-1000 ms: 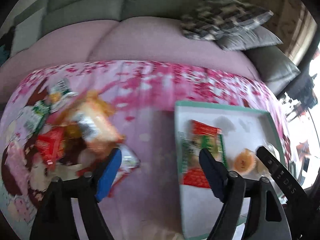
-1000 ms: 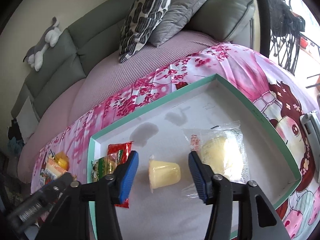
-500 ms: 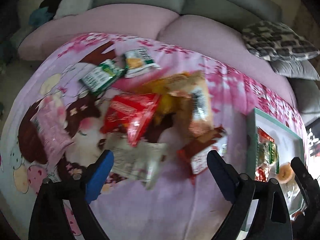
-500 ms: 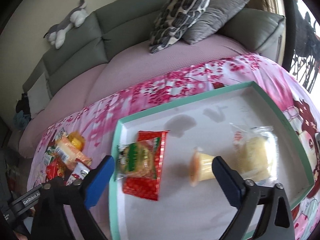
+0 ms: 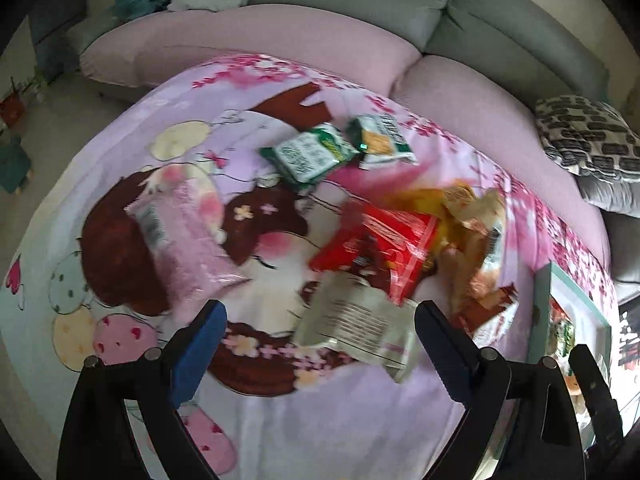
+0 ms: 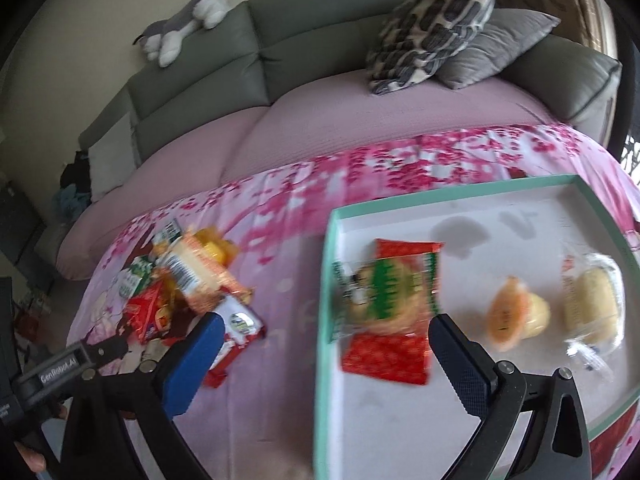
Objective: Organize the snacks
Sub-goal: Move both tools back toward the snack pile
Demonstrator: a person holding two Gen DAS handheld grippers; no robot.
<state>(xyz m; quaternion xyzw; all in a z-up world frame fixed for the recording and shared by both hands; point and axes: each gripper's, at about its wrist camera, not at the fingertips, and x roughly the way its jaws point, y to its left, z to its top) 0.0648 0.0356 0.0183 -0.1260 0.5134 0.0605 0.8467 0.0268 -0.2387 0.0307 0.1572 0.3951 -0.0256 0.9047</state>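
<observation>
Hovering agape and empty, left tongs (image 5: 316, 348) and right tongs (image 6: 324, 356) are risking snagging several overlapped packets (image 5: 396, 240) together, or nudging the tray (image 6: 326, 280).

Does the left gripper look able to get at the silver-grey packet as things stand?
Probably yes. The left gripper has open, empty jaws, and the silver-grey packet lies between them atop the pile's near edge, with nothing over it.
</observation>
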